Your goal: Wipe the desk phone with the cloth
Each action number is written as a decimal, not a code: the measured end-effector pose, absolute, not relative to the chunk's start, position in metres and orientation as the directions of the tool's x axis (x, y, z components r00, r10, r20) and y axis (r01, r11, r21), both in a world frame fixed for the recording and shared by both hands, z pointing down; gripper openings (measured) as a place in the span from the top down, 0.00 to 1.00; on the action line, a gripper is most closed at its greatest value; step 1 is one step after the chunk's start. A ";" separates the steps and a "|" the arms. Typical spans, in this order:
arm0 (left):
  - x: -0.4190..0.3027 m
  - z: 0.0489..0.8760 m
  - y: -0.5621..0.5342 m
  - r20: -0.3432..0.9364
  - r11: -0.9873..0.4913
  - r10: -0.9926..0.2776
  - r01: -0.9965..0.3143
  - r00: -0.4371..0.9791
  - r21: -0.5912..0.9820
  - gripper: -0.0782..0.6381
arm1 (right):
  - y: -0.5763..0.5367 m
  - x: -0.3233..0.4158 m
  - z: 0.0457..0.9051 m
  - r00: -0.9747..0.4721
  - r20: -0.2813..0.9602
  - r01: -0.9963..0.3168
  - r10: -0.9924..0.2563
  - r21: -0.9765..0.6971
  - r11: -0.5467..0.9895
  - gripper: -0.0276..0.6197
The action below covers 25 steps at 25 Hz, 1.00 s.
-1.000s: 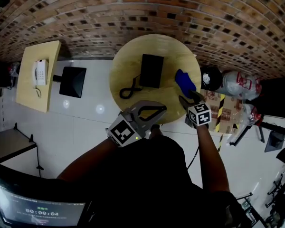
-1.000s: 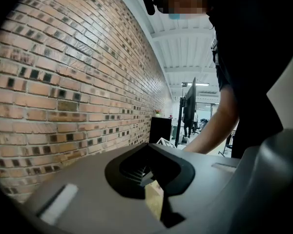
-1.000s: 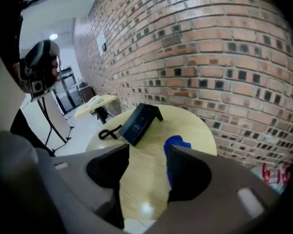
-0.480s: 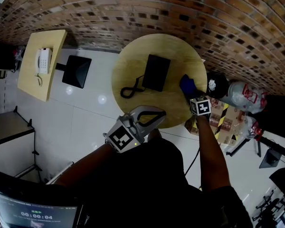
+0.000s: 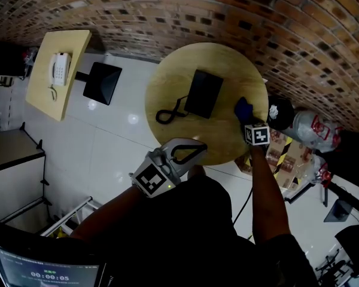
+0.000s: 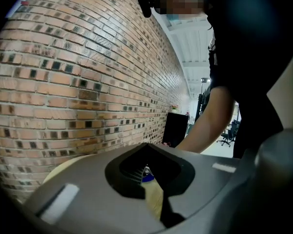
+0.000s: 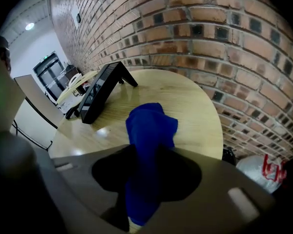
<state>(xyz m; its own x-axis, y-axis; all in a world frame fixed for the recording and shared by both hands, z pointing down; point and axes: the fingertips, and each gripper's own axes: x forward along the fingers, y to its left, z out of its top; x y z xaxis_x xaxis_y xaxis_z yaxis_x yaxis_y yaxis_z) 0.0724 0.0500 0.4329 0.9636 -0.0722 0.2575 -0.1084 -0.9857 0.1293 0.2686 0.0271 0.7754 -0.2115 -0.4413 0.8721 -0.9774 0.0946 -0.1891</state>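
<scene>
Nearest, the left gripper [image 5: 197, 147] hangs over the white floor just short of the round wooden table [image 5: 179, 76]. Its jaws are pressed together with nothing between them. To its right, the right gripper [image 5: 249, 121] reaches over the table's near right edge. Its jaws are closing on the blue cloth [image 5: 243, 107], and their pads squeeze the cloth's near end into a narrow band. In the right gripper view the rest of the cloth [image 7: 150, 126] stands bunched up on the tabletop just beyond the jaws.

Left of the cloth and a little farther, the black desk phone [image 5: 203, 93] sits near the middle of the table. In the right gripper view it is a wedge tilted on its stand [image 7: 100, 92]. Only bare wood lies between cloth and phone. The phone's black cord [image 5: 167, 110] loops on the table off the phone's near left corner.

On the floor to the right of the table are cardboard boxes [image 5: 285, 151], a black round object [image 5: 280, 113] and a clear plastic bag [image 5: 314, 130].

Well to the left stands a second wooden table [image 5: 69, 43] carrying a white phone [image 5: 58, 69], with a black square object [image 5: 102, 83] between the two tables. A brick wall [image 5: 179, 11] closes the far side.
</scene>
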 end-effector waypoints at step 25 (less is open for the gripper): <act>0.019 0.419 0.022 0.226 -0.961 -0.236 -0.261 0.945 0.090 0.88 | -0.146 0.143 0.680 -0.388 0.745 -0.859 -0.542 -0.079 0.507 0.82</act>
